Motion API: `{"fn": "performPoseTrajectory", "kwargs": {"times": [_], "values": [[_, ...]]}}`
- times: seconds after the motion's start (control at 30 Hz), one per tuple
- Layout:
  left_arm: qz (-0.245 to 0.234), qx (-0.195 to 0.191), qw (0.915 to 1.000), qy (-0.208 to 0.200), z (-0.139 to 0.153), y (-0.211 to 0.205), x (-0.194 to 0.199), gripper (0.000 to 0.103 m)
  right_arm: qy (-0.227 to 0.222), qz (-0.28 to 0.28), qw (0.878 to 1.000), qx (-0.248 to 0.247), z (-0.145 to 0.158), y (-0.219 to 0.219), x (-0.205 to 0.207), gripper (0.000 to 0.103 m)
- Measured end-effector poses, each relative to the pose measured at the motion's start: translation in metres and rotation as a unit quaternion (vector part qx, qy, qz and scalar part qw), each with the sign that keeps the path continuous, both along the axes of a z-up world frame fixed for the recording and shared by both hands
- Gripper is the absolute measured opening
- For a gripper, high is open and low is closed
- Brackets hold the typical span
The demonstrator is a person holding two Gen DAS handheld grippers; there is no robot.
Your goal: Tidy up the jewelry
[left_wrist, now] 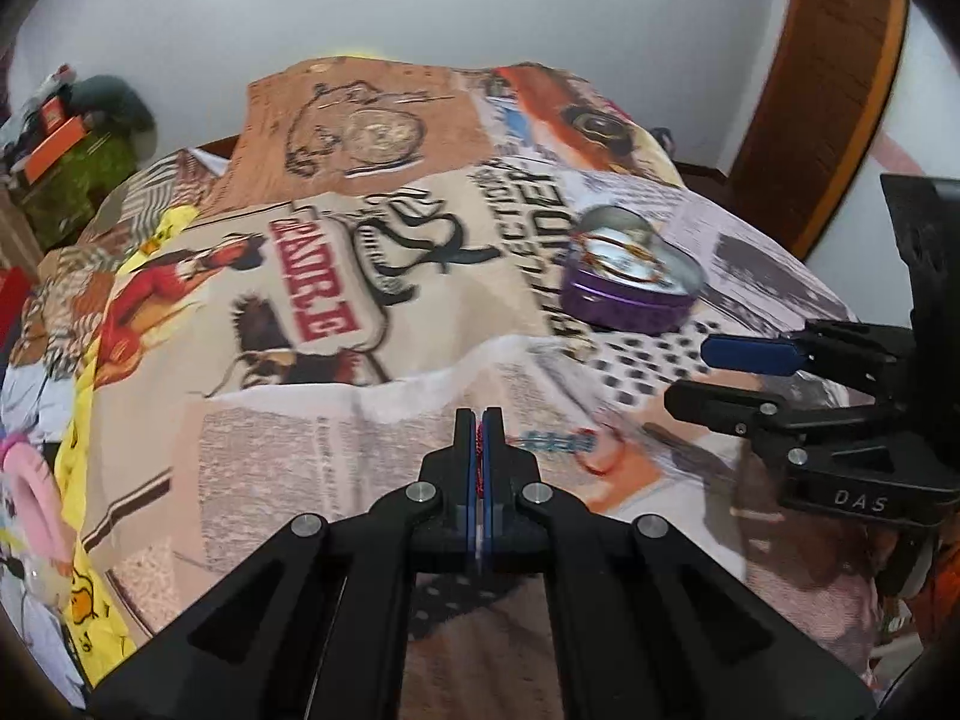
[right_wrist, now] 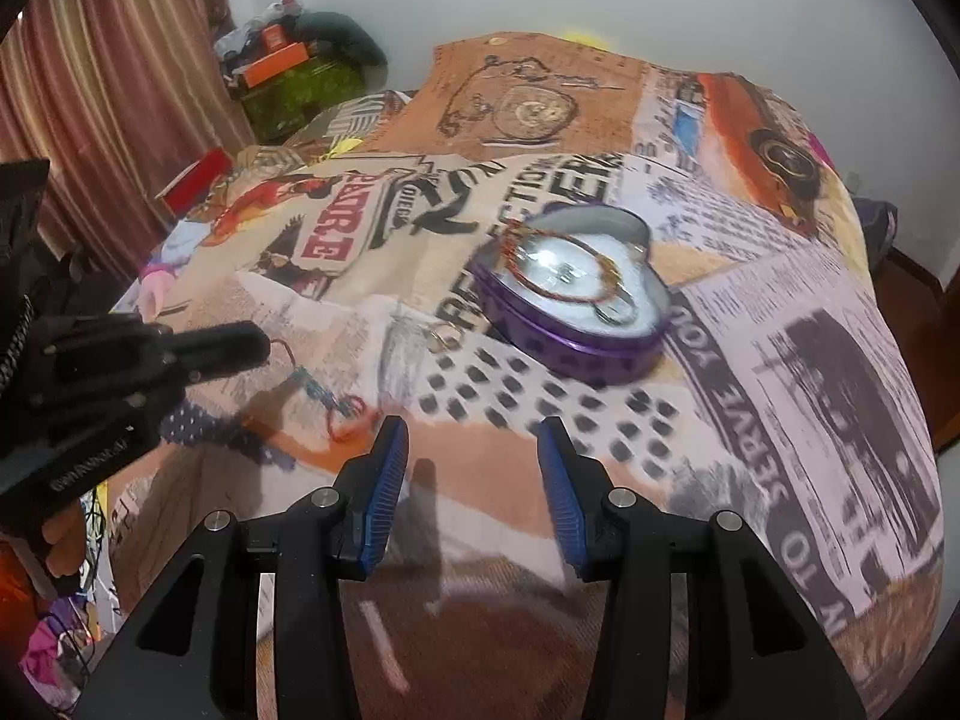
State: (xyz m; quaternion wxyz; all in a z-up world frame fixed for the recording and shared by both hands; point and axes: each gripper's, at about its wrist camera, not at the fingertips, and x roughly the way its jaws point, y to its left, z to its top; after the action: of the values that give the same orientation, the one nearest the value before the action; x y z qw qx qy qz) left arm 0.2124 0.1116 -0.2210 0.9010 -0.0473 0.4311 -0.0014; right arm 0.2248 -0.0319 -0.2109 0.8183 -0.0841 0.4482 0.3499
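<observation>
On a bed spread with a printed blanket [right_wrist: 780,360], the left tool [left_wrist: 478,420] is clamped shut on a thin red cord [left_wrist: 479,450]. To do this well, it should carry the cord over the open purple heart-shaped tin [right_wrist: 570,300], already holding bracelets, before letting go. The right tool [right_wrist: 474,438] hovers part open, empty. A beaded bracelet [right_wrist: 327,399] lies on the blanket nearby.

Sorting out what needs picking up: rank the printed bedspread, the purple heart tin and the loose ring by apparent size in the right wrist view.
1. printed bedspread, fills most of the view
2. purple heart tin
3. loose ring, tiny, lying just left of the tin
</observation>
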Motion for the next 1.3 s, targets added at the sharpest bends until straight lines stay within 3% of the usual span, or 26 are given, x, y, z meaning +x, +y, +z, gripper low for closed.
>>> {"fn": "performPoseTrajectory", "kwargs": {"times": [0.2,0.3,0.7,0.9,1.3], "values": [[0.019,-0.003,0.9996,-0.019,0.004,0.021,0.004,0.0,0.001,0.017,1.0,-0.014,-0.002,0.028,0.013,0.04],[0.015,-0.004,0.9996,-0.023,0.004,0.023,0.007,0.0,0.009,0.02,0.999,-0.027,-0.006,0.037,0.021,0.029],[-0.006,-0.017,0.9996,-0.02,-0.005,0.011,0.014,0.0,0.036,0.023,0.998,-0.049,-0.023,0.048,0.031,0.01],[-0.01,-0.011,0.9995,-0.029,0.007,0.004,0.012,0.0,0.032,0.015,0.999,-0.037,-0.019,0.044,0.032,0.008],[-0.022,0.0,0.9976,-0.066,0.048,-0.018,0.017,0.0,-0.023,-0.008,1.0,-0.001,0.026,0.013,0.018,0.008]]}}
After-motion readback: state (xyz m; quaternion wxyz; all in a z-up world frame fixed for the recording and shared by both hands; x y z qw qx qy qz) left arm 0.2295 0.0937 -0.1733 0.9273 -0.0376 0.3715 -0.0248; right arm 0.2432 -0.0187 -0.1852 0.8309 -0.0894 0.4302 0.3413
